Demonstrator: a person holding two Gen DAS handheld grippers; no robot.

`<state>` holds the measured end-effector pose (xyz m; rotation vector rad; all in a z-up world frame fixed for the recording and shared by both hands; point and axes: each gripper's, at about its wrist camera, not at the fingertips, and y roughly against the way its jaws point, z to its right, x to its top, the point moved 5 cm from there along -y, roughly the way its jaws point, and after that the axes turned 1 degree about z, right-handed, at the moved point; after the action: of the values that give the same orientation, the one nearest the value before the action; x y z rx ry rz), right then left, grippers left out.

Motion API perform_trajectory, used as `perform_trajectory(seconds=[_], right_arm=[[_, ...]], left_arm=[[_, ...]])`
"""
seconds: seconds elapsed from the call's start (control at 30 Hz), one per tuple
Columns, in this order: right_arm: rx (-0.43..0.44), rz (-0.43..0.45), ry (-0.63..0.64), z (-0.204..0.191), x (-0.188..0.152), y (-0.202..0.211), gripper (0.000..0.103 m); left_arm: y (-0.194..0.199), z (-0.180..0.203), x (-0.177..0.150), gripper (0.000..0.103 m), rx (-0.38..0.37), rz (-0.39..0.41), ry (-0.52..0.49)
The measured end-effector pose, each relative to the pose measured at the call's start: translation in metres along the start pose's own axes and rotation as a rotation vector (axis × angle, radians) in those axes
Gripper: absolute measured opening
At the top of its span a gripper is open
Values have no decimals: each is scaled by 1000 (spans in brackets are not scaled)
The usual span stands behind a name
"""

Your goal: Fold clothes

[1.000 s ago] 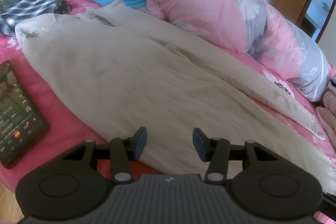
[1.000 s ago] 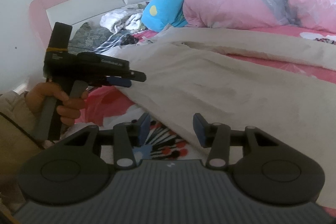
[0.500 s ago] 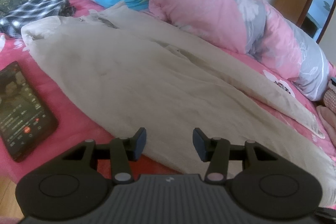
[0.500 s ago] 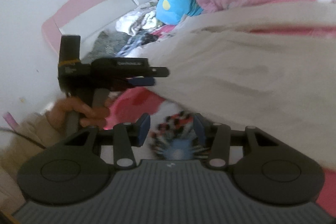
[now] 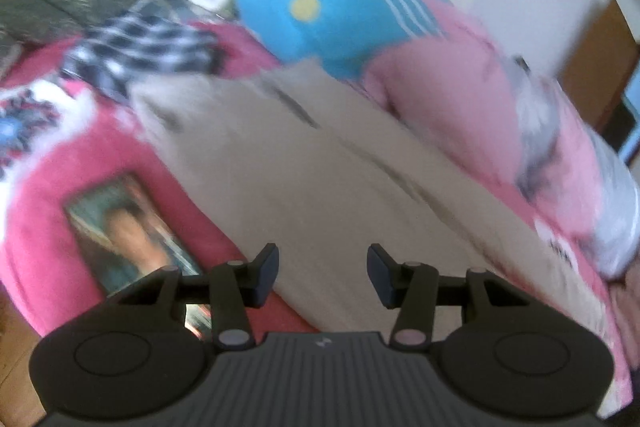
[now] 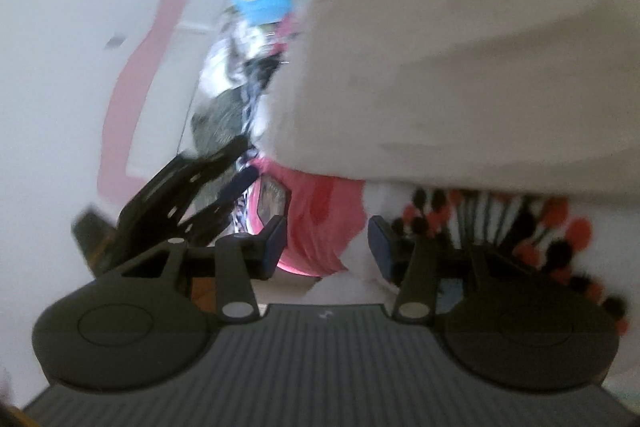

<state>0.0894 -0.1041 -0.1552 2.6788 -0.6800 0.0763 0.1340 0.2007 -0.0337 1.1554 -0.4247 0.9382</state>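
Though blurred by motion, legible as follows:
Surface: pink bedsheet [image 5: 48, 187], white wall [image 6: 60, 27].
Counts: one phone [image 5: 132, 235], one beige garment [image 5: 320, 187] spread mid-bed, one pink duvet [image 5: 480, 99].
Left gripper [image 5: 322, 273]: fingers wide apart, empty.
Right gripper [image 6: 326, 243]: likewise spread, empty.
Hidden: garment's right end cut off.

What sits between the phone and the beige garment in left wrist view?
Only a strip of bare pink bedsheet separates the phone from the beige garment; nothing else lies there. The left wrist view shows it, though blurred.
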Motion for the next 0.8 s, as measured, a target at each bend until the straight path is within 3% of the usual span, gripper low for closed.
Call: perform_trajectory(seconds=[0.2, 0.37, 0.53, 0.8], right_arm=[[-38, 18, -221, 6, 2, -7, 47], [-36, 90, -378, 14, 0, -3, 47], [-30, 142, -484, 18, 3, 0, 47], [22, 98, -638, 30, -8, -12, 45]], left_arm=[[12, -67, 75, 50, 60, 59, 107], [1, -98, 113, 50, 114, 47, 63], [-13, -107, 122, 50, 77, 29, 48], [-48, -105, 116, 50, 20, -15, 27]])
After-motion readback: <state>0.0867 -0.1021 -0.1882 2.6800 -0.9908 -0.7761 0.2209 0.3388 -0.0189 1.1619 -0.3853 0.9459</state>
